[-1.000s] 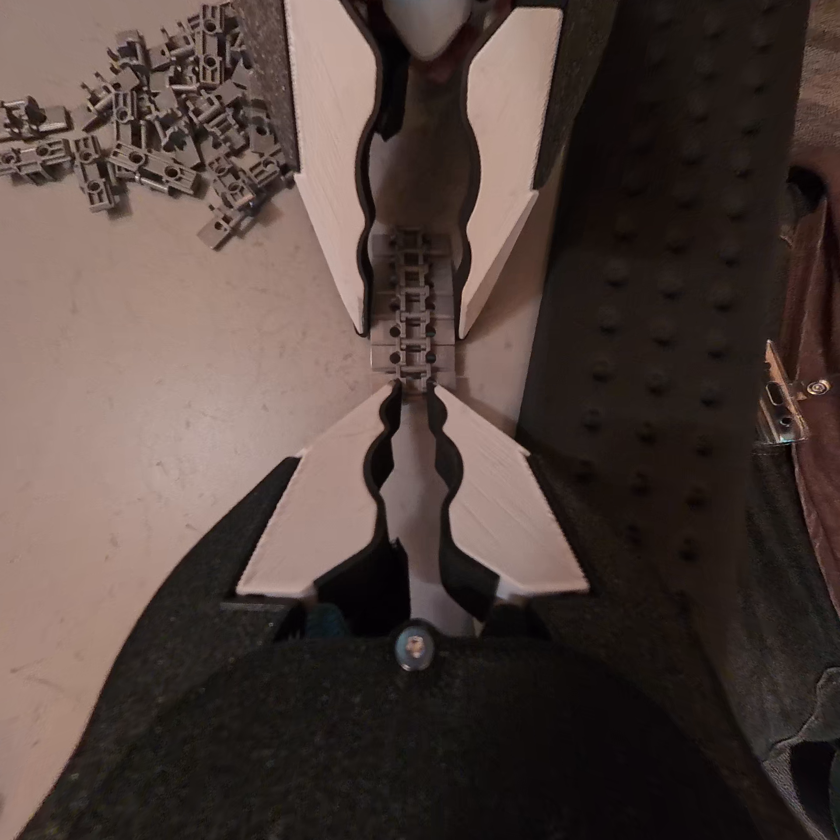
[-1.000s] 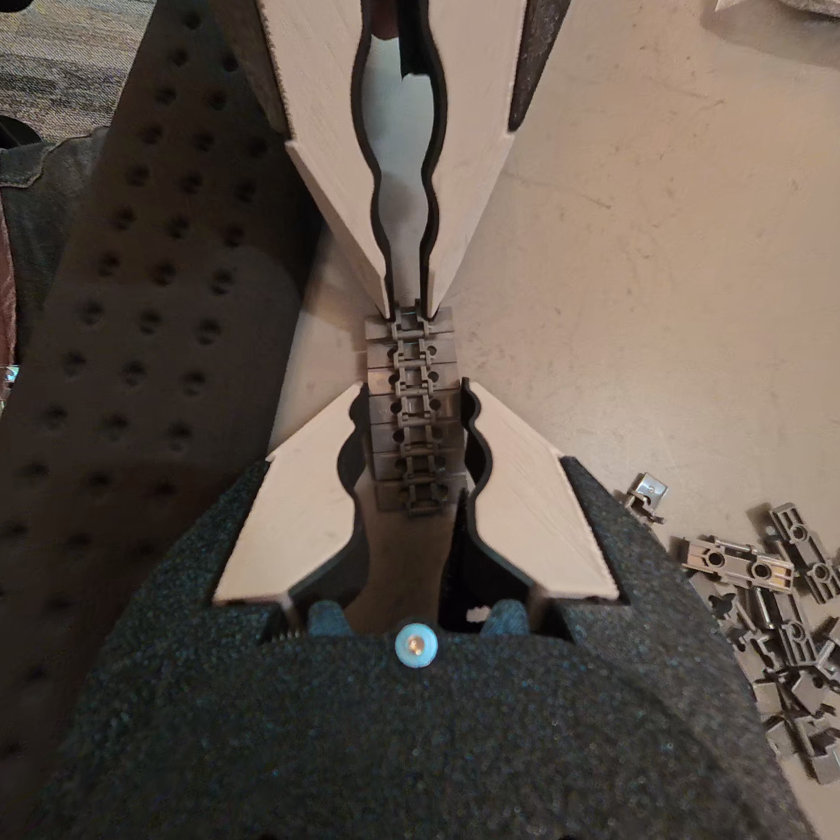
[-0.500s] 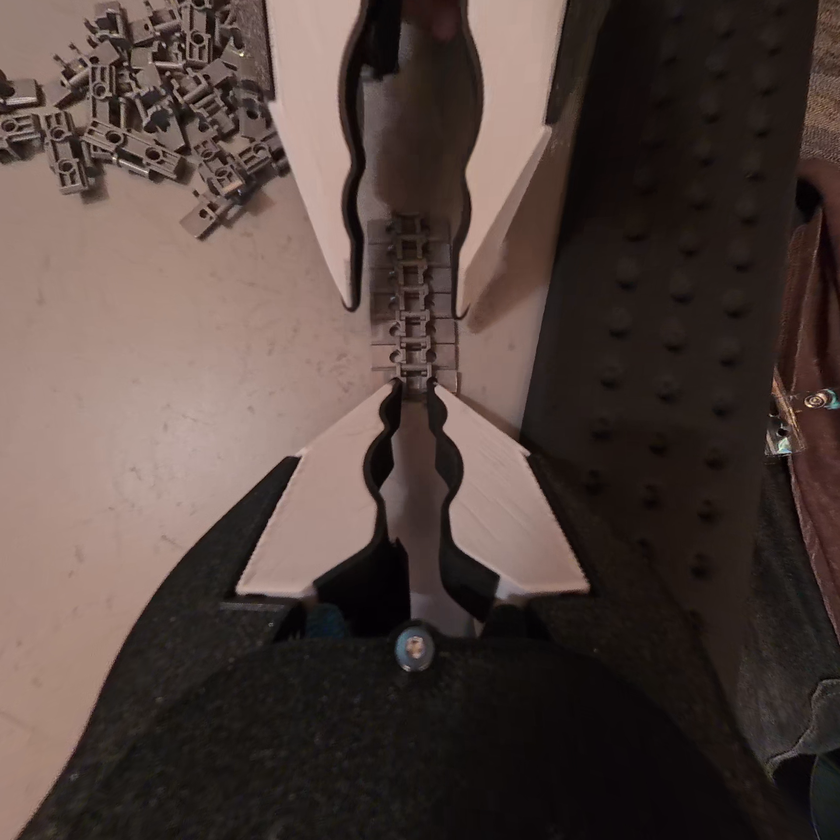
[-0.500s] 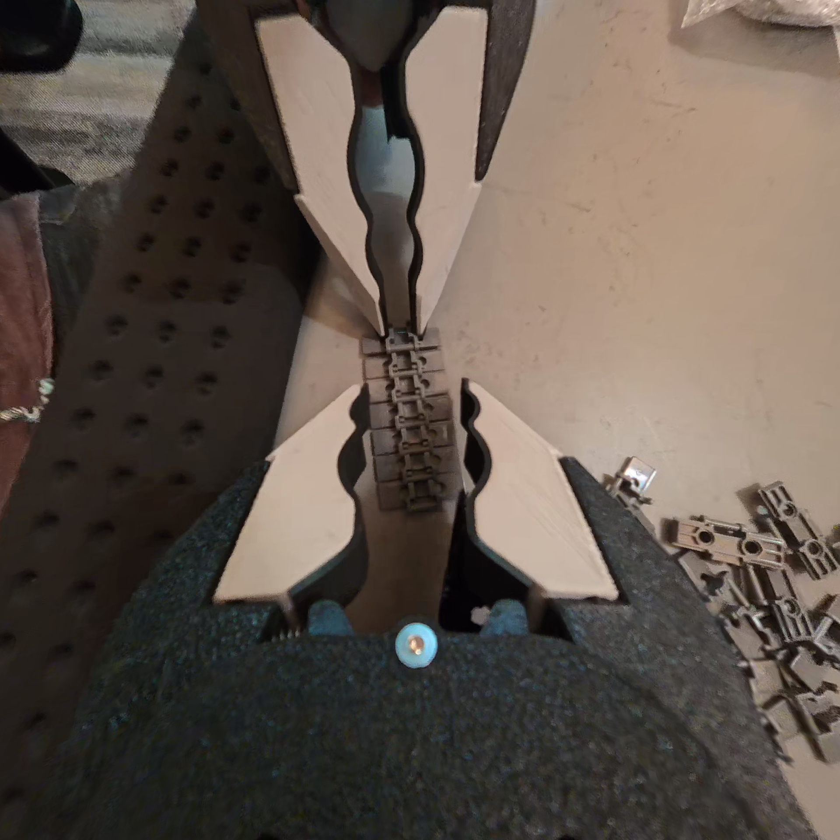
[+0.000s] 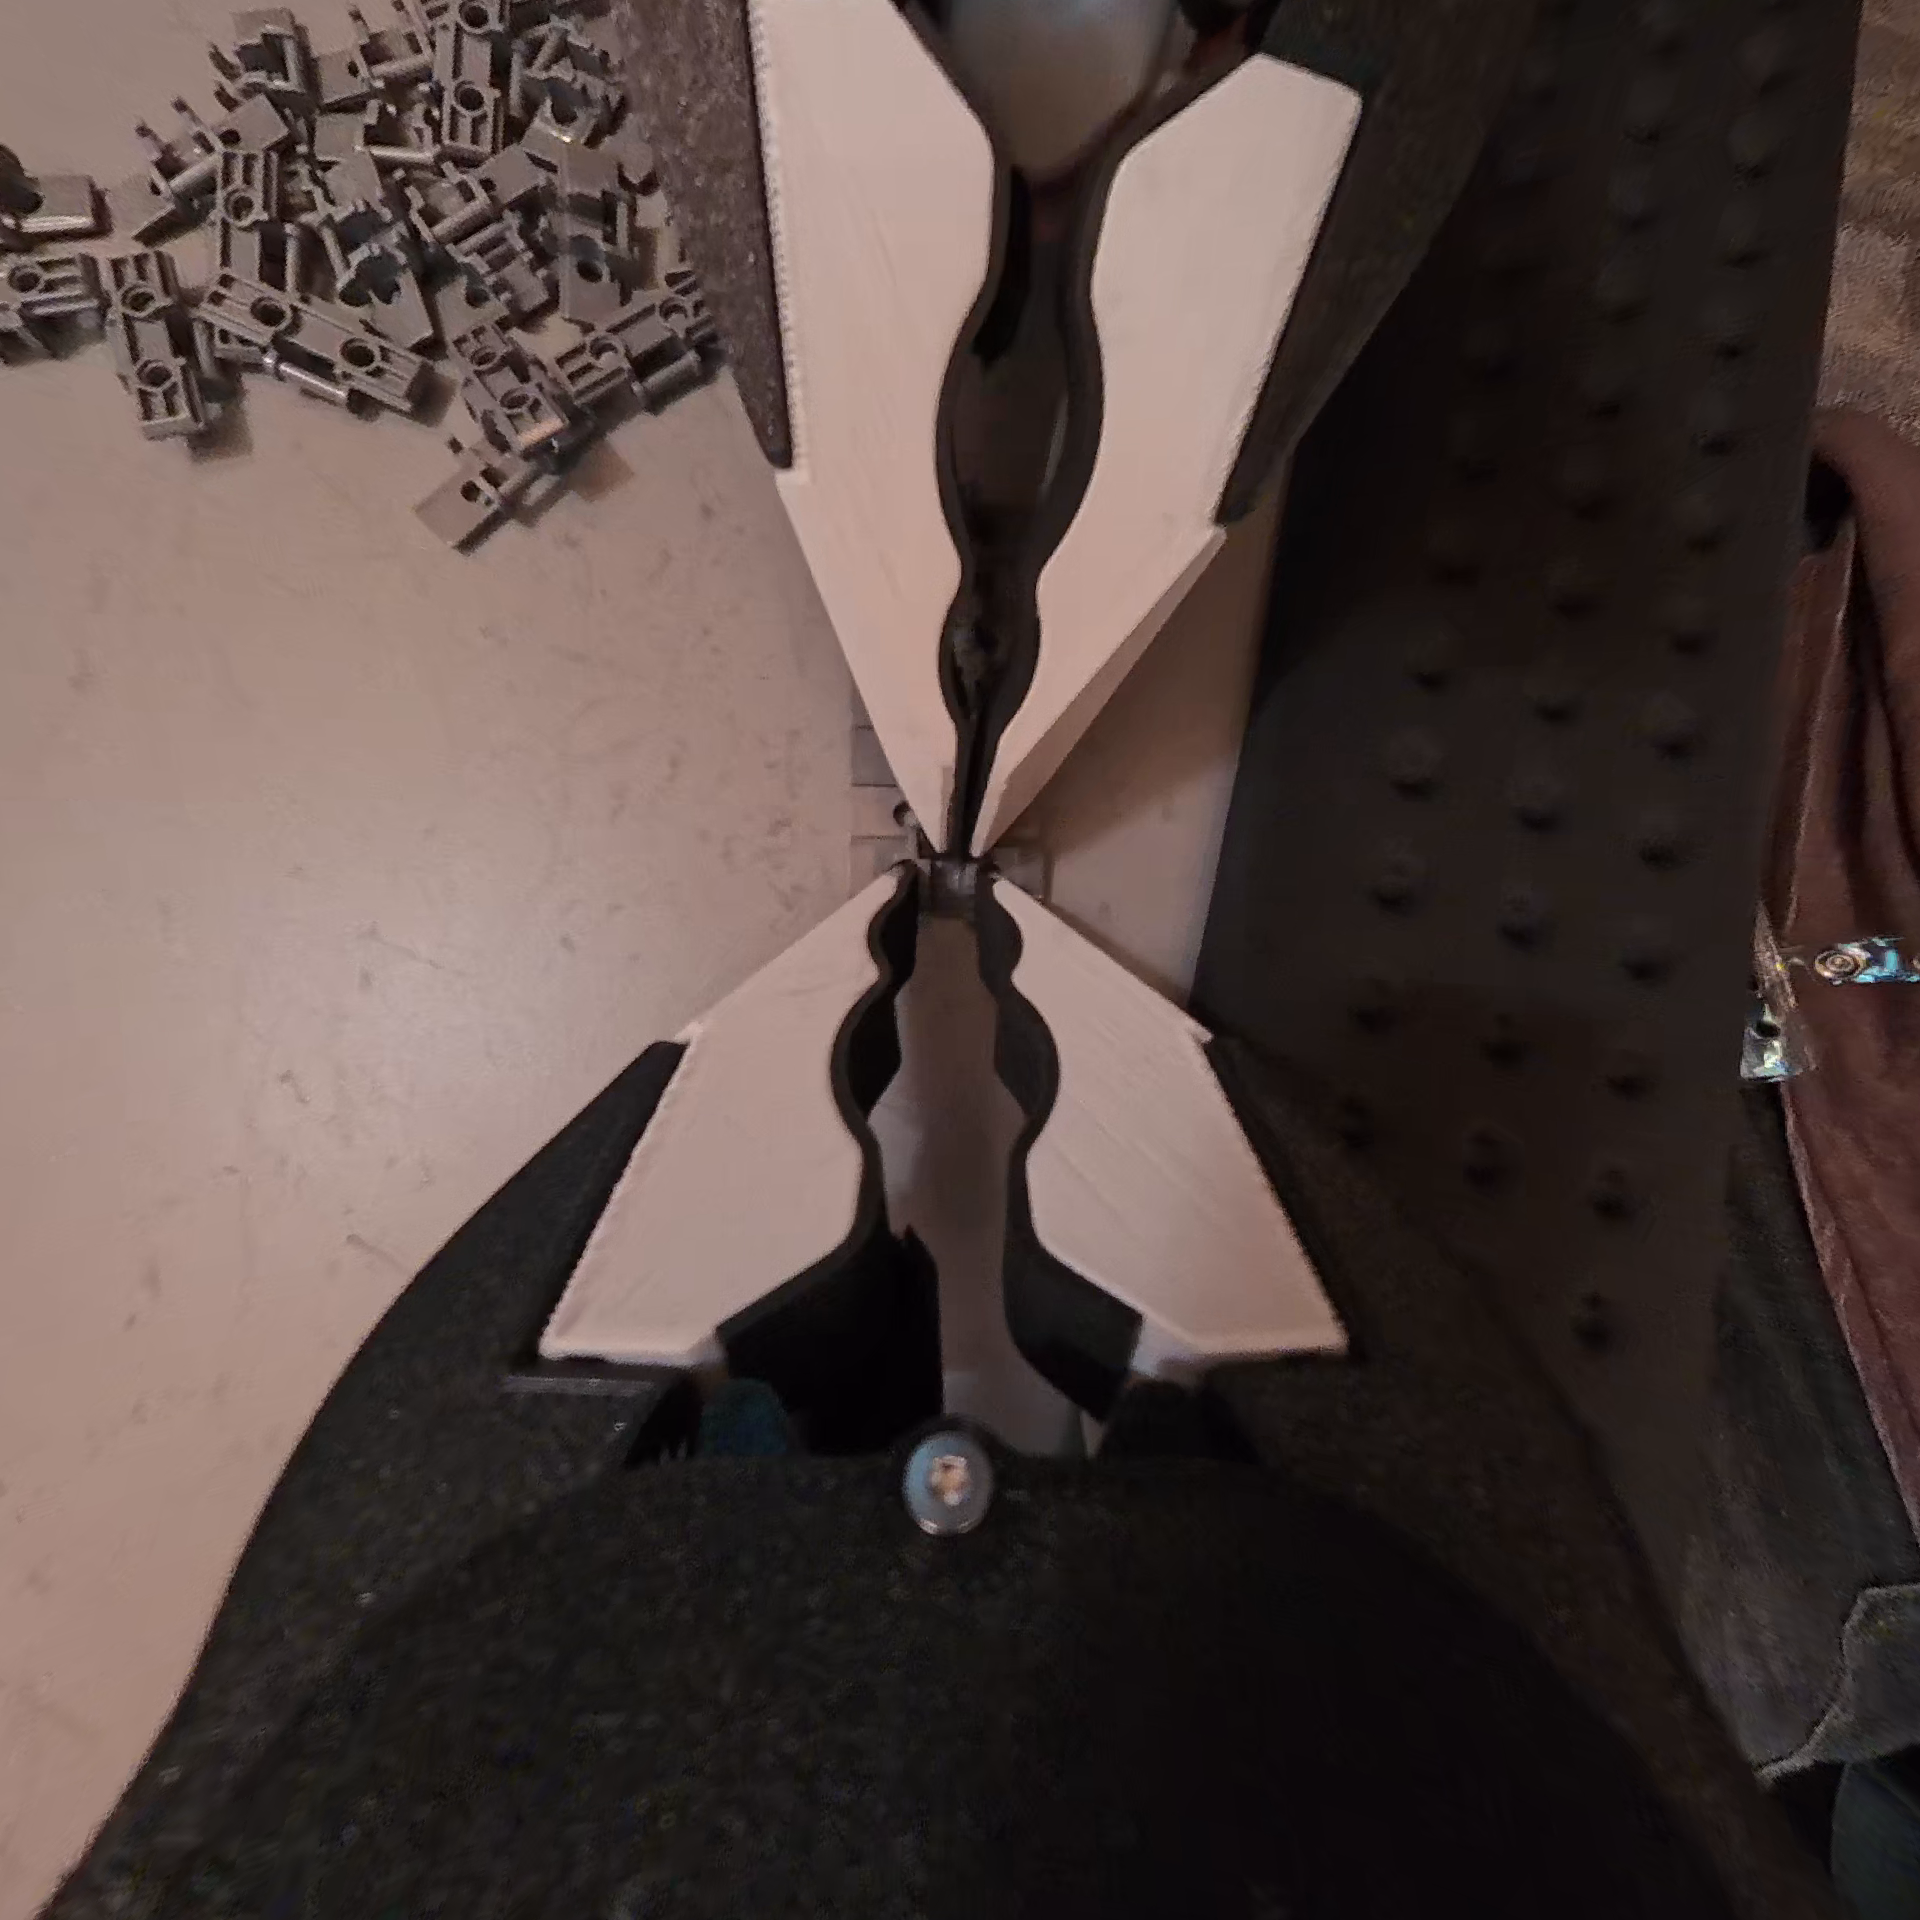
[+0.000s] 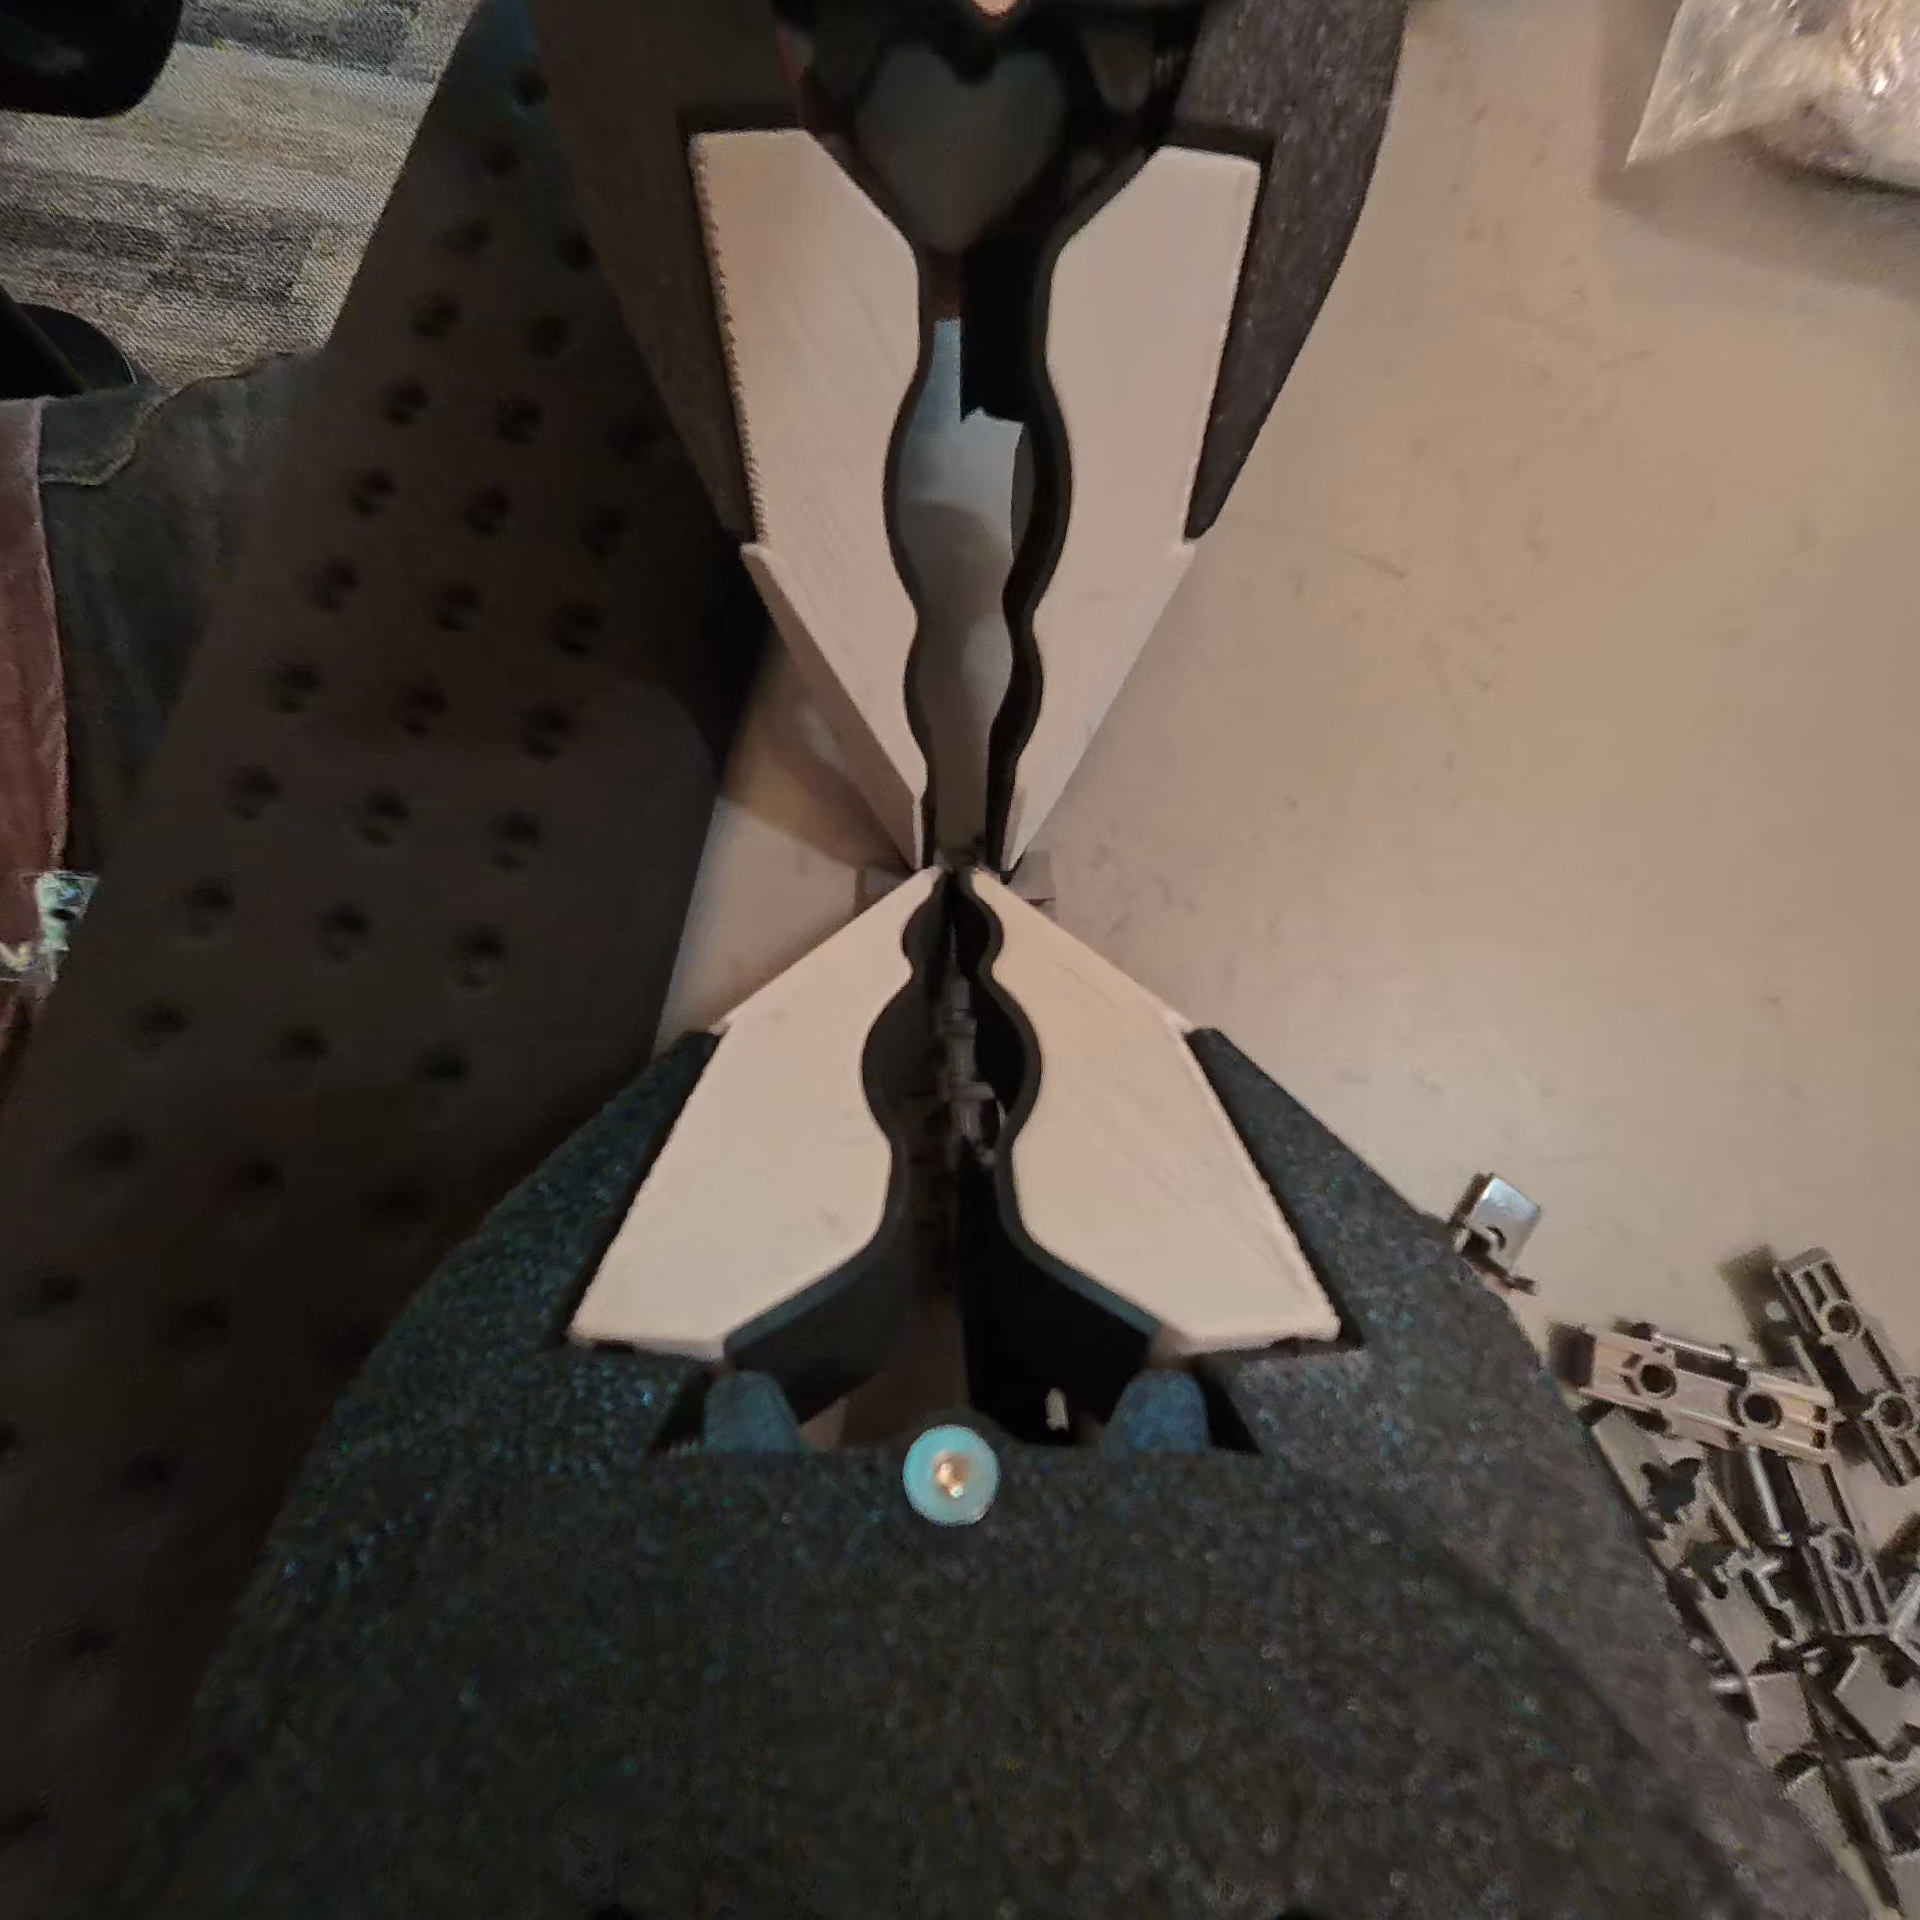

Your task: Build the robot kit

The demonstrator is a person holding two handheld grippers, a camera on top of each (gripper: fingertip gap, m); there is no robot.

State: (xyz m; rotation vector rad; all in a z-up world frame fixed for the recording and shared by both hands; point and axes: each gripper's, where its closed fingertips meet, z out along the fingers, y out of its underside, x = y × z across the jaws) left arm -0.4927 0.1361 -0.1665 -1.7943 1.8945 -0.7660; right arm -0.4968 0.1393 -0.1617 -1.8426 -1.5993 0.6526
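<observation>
A short chain of grey plastic links (image 5: 873, 779) lies on the pale table (image 5: 364, 831), mostly hidden under the fingers. My left gripper (image 5: 951, 881) is shut on the chain's near end link. My right gripper (image 5: 971, 831) comes in from the top, tip to tip with the left, and is shut over the rest of the chain. In the right wrist view, the right gripper (image 6: 954, 885) is shut on the chain (image 6: 961, 1070), which shows on edge between its fingers. The left gripper (image 6: 961, 847) meets it from above.
A pile of loose grey links (image 5: 395, 239) lies on the table, also seen in the right wrist view (image 6: 1787, 1486) beside a small metal clip (image 6: 1496, 1226). A dark studded mat (image 5: 1538, 727) runs along the table edge. A clear bag (image 6: 1787, 94) sits far off. My left and right fingertips are right by each other. Left tips and right tips are each some 11 cm from the small metal clip (image 6: 1496, 1226). The left camera catches it too, in the left wrist view (image 5: 468, 499).
My right gripper has closed from open around the chain to shut on it. The two grippers have come closer, tips now nearly touching. The chain has turned on edge and is mostly covered.
</observation>
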